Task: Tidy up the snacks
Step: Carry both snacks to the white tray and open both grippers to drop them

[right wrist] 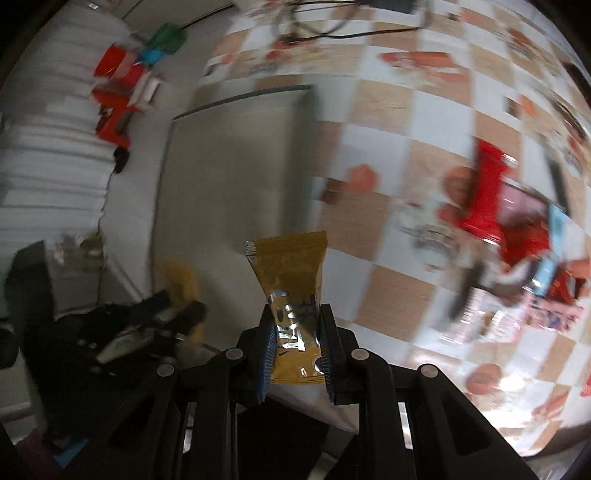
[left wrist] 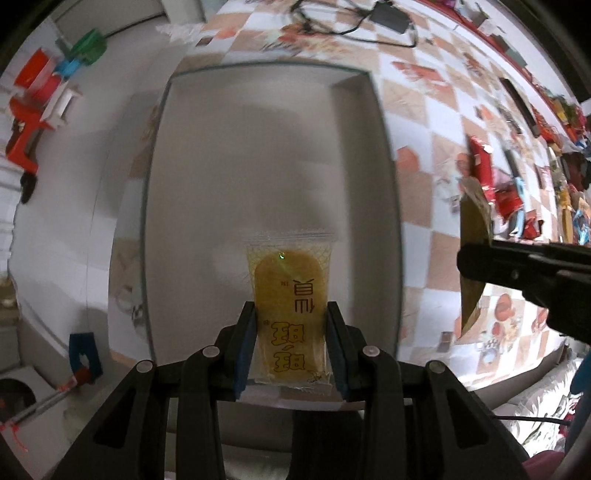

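My left gripper (left wrist: 290, 314) is shut on a clear orange snack packet (left wrist: 290, 295) with Chinese characters, held above a grey rectangular tray (left wrist: 266, 147). My right gripper (right wrist: 295, 317) is shut on a yellow foil snack packet (right wrist: 291, 273), held over the checkered tablecloth beside the tray (right wrist: 229, 177). In the left wrist view the right gripper (left wrist: 476, 266) comes in from the right with the yellow packet (left wrist: 472, 229) edge-on. In the right wrist view the left gripper (right wrist: 177, 306) and its orange packet (right wrist: 181, 280) show blurred at lower left.
A pile of red, blue and pink snack packets (right wrist: 517, 229) lies on the checkered cloth (right wrist: 406, 155) at right. Red, green and blue tools (left wrist: 44, 92) lie on the white surface left of the tray. Black cables (left wrist: 351, 22) run along the far edge.
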Demonstrator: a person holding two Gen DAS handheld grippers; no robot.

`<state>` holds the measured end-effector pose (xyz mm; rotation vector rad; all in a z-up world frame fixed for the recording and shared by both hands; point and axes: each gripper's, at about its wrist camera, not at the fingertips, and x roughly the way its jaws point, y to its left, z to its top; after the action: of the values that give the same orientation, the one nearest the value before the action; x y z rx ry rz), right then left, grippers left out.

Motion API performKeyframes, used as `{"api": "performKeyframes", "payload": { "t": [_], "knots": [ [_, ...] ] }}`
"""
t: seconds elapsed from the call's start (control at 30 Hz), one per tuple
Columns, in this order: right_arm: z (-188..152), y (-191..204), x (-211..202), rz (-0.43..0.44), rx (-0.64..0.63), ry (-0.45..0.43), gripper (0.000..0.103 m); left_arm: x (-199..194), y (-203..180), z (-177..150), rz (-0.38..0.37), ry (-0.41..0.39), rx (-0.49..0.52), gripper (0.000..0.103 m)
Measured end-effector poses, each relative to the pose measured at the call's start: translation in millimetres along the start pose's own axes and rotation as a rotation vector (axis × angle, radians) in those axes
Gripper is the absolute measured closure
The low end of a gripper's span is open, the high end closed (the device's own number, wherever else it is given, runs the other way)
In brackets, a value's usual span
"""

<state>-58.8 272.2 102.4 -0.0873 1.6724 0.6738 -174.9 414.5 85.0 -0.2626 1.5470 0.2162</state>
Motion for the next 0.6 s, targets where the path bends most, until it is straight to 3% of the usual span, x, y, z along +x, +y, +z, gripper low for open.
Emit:
{"api": "performKeyframes", "payload": {
  "t": [0.27,0.5,0.6],
  "knots": [
    [10.9,34.2,41.3,0.013,-0.040,0.072,0.080,15.4,23.7,-10.0,0.024,0.032,-0.021,0.064],
    [14.0,46.8,54.5,0.001,-0.060,0.094,0.079,21.6,28.4,-14.9,0.022,0.042,-0.010,0.063],
    [15.3,46.6,55.3,0.000,-0.062,0.104,0.079,23.8,23.2,-12.3,0.020,0.046,0.000,0.058]
  ]
}}
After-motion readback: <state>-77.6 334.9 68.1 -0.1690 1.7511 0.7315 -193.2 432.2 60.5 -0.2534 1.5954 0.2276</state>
